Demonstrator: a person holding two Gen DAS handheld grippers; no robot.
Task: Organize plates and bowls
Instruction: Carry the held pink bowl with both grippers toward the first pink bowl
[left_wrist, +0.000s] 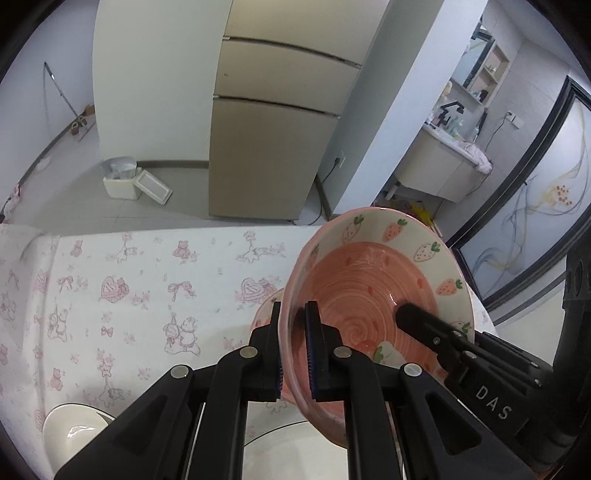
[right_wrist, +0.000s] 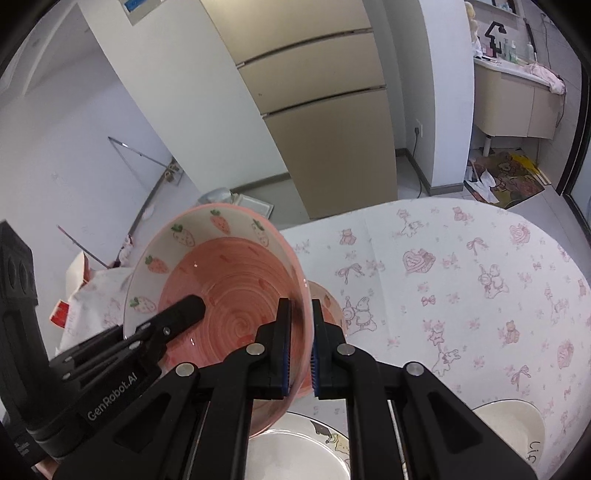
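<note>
1. Left tool (left_wrist: 293, 314) is pinching the left rim of the strawberry bowl (left_wrist: 369, 295) — one finger inside the wall, one outside
2. Right tool (right_wrist: 299, 310) is pinching the opposite rim of the same bowl (right_wrist: 229, 280); its jaws are pressed onto the wall
3. The bowl is hanging tilted above the table (left_wrist: 129, 295), held between the two tools, clear of the bear-and-bow tablecloth (right_wrist: 461, 280)
4. A second pink dish (left_wrist: 267, 306) is lying on the table just behind and below the held bowl, mostly hidden by it
5. A white plate with a dark rim line (right_wrist: 295, 443) is sitting under the tools at the near edge
6. A cream bowl (left_wrist: 72, 430) is resting on the table to the left of that plate
</note>
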